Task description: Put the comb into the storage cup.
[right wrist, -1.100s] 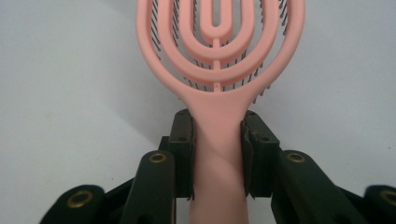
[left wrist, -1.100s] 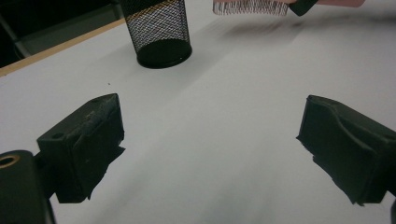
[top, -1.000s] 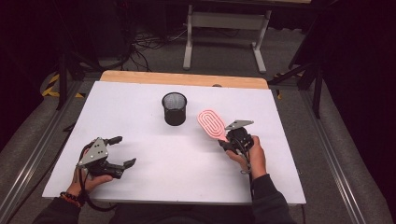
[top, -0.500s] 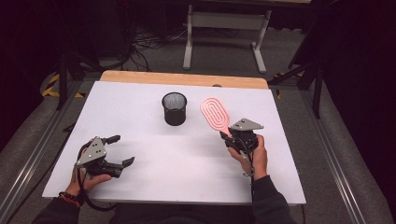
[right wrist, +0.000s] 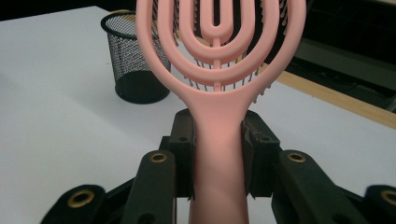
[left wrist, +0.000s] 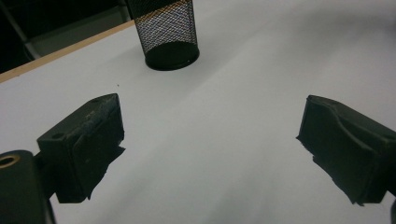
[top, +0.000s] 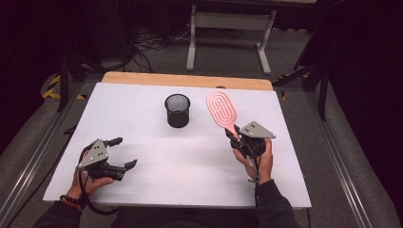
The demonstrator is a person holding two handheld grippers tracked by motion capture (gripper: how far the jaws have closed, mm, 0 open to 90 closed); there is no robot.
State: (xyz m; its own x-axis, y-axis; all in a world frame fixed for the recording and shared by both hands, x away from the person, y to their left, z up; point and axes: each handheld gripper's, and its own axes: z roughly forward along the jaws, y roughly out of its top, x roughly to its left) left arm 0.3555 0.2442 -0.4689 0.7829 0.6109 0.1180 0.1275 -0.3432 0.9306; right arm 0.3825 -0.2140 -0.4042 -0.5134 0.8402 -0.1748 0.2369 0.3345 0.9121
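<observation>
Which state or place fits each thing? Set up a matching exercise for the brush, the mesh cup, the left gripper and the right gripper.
1 brush
2 mesh cup
3 left gripper
4 right gripper

a jaws apart, nothing between them
b stands upright on the white table
c pink, lifted off the table
d clamped on a handle

Pairs: 1-c, 2-b, 3-a, 4-d

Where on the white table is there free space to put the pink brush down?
The widest bare patch lies between the left gripper and the right gripper, in front of the black mesh cup. The table's far left corner is also bare. It is tighter around the cup and the pink brush, which the right jaws clamp by its handle.
</observation>
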